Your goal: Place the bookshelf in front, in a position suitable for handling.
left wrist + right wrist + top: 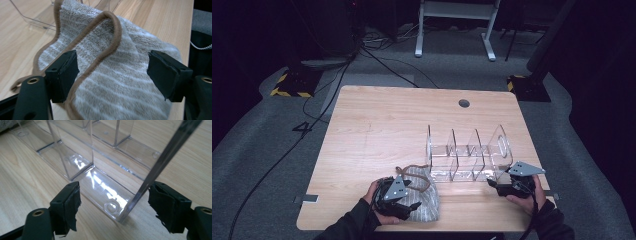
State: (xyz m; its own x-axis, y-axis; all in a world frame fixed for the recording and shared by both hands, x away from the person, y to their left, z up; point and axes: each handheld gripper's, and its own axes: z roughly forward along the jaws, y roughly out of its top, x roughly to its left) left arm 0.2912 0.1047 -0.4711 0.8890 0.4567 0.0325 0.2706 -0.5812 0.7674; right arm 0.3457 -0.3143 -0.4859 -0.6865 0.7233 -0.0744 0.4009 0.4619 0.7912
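I see left gripper jaws apart over the striped towel, just left of the clear acrylic organizer; right gripper jaws apart around its near corner, not pressing

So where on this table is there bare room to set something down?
The table's whole left half is bare, from the far edge down to the striped towel. A bare strip also runs along the far edge, behind the clear organizer. The near right is crowded: towel, organizer, left gripper and right gripper.
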